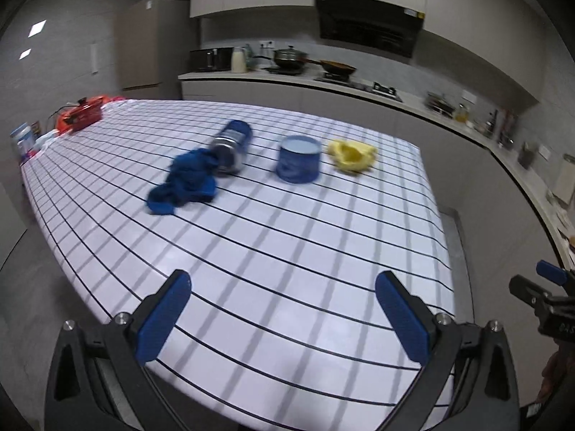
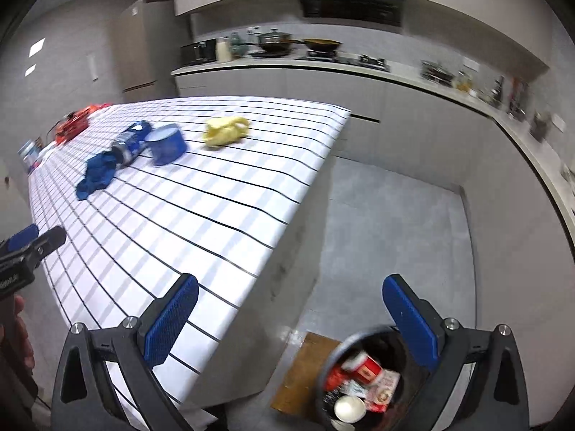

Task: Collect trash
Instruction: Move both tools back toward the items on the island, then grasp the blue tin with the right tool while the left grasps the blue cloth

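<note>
Blue-padded left tongs (image 1: 284,318) gape empty over the checked tabletop (image 1: 287,251), with a blue cloth (image 1: 185,183), tipped can (image 1: 231,149), blue tub (image 1: 298,158) and yellow wad (image 1: 352,154) toward twelve o'clock. Right tongs (image 2: 289,318) also gape empty at the tabletop's edge, above a trash bin (image 2: 330,359) at five o'clock holding wrappers.

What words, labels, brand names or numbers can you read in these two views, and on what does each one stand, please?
"DAS": partial white letters on the right gripper body, cut off at the left wrist view's edge.
White print on the left gripper body: too blurred to read.
Blue can, blue tub, red wrapper in the trash bin, range hood sticker: print too blurred to read.
</note>
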A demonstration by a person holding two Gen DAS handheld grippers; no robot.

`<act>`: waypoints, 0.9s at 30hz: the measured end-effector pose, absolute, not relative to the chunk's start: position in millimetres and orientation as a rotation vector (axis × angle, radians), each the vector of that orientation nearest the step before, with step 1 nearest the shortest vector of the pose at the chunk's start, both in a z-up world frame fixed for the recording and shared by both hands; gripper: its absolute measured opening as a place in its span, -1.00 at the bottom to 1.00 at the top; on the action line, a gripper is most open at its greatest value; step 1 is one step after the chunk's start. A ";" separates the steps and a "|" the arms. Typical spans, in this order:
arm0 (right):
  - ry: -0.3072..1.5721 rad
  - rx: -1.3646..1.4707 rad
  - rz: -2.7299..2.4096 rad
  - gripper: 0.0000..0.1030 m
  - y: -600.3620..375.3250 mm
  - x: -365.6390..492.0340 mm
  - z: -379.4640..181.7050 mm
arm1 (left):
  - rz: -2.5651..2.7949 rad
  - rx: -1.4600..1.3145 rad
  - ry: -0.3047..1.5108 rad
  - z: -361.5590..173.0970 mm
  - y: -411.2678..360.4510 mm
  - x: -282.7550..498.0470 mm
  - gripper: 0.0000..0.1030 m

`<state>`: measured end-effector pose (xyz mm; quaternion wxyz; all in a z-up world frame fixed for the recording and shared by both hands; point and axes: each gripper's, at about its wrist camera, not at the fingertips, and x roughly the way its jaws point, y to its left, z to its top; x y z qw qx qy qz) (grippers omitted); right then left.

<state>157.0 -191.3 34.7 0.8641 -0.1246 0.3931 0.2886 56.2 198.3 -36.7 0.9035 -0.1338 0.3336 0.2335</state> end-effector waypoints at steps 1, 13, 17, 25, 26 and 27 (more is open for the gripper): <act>0.819 -0.270 0.616 1.00 -178.9 155.4 35.1 | 0.500 -0.284 0.684 -37.3 213.3 54.8 0.99; 0.779 -0.321 0.735 1.00 -34.7 155.5 29.1 | 0.577 -0.305 0.701 -57.4 326.2 67.1 0.99; 0.793 -0.331 0.740 1.00 2.8 168.3 19.5 | 0.557 -0.296 0.729 -65.9 350.6 85.8 0.99; 0.819 -0.330 0.728 1.00 48.0 190.5 4.3 | 0.501 -0.292 0.764 -78.6 379.8 116.1 0.94; 0.821 -0.333 0.728 1.00 53.1 193.3 2.7 | 0.494 -0.293 0.769 -79.9 384.0 120.2 0.91; 0.821 -0.338 0.726 1.00 58.7 196.8 1.0 | 0.492 -0.293 0.776 -81.1 386.5 124.1 0.90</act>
